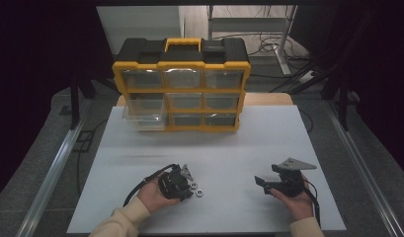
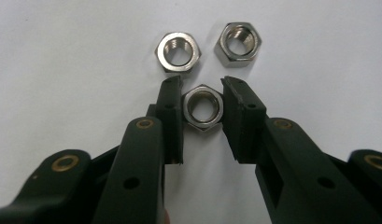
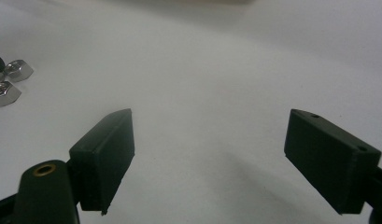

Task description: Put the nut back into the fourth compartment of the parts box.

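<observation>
1. High view. Nuts (image 1: pixel 197 189) lie as a small cluster on the white counter (image 1: pixel 224 143), just in front of the person's left hand. The left claw (image 1: pixel 188 183) is tipped down onto that cluster, its body cupped in the left hand (image 1: pixel 152 195). The right claw (image 1: pixel 261 181) rests in the right hand (image 1: pixel 296 200), well apart to the right, its tips pointing across the counter toward the nuts. The left claw is plainly the nearer one. A yellow drawer cabinet (image 1: pixel 182 84) stands at the far edge, with one clear drawer (image 1: pixel 145 111) at its left side pulled out.

2. Left gripper view. Three hex nuts lie flat, bores facing up. The near nut (image 2: pixel 203 108) sits directly between the two pads of the left claw (image 2: pixel 202 109). The left pad (image 2: pixel 172 116) touches one flat of the nut; the right pad (image 2: pixel 237 119) stands just beside the opposite flat, and whether it touches cannot be told. The claw is therefore narrowed around the nut, with a firm pinch not confirmed. The nut has no long axis; the pads line up flat to flat. The upper left nut (image 2: pixel 178 51) and the upper right nut (image 2: pixel 238 44) lie just beyond the tips, clear of both pads.

3. Right gripper view. The right claw (image 3: pixel 209 149) is spread wide over bare counter, with nothing between its pads. Two nuts (image 3: pixel 11 81) appear at the far left edge, well away from it.
</observation>
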Motion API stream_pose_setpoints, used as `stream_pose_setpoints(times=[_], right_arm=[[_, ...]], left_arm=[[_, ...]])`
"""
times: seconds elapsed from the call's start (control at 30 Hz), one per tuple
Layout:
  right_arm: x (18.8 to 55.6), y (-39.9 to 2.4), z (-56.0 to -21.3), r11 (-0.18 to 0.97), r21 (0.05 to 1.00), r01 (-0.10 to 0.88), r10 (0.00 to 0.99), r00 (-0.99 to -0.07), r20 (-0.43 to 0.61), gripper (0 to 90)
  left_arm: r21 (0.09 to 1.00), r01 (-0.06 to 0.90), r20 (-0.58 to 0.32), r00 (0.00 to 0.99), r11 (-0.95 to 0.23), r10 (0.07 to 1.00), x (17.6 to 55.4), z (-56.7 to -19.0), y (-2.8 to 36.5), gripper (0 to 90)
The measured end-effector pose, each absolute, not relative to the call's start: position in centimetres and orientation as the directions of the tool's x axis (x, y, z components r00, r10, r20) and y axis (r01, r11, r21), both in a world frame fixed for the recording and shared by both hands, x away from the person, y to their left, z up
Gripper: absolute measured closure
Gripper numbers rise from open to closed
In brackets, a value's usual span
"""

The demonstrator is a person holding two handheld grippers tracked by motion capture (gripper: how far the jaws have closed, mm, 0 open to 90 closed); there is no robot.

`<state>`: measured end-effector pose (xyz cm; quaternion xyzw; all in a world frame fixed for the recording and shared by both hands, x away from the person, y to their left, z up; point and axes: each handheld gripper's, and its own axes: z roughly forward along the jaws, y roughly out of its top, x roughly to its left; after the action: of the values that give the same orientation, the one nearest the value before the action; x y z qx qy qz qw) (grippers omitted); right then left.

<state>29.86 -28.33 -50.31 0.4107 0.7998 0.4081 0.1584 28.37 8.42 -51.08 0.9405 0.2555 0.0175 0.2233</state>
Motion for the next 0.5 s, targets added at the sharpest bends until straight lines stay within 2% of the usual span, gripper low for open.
stream_pose_setpoints(times=[0.5], right_arm=[[29.9,-28.4,-50.3,0.327,0.786,0.525,0.787,-0.612,0.081,16.8]], left_arm=[[0.492,0.487,-0.081,0.851,-0.722,0.519,28.5,-49.0,10.2,69.8]])
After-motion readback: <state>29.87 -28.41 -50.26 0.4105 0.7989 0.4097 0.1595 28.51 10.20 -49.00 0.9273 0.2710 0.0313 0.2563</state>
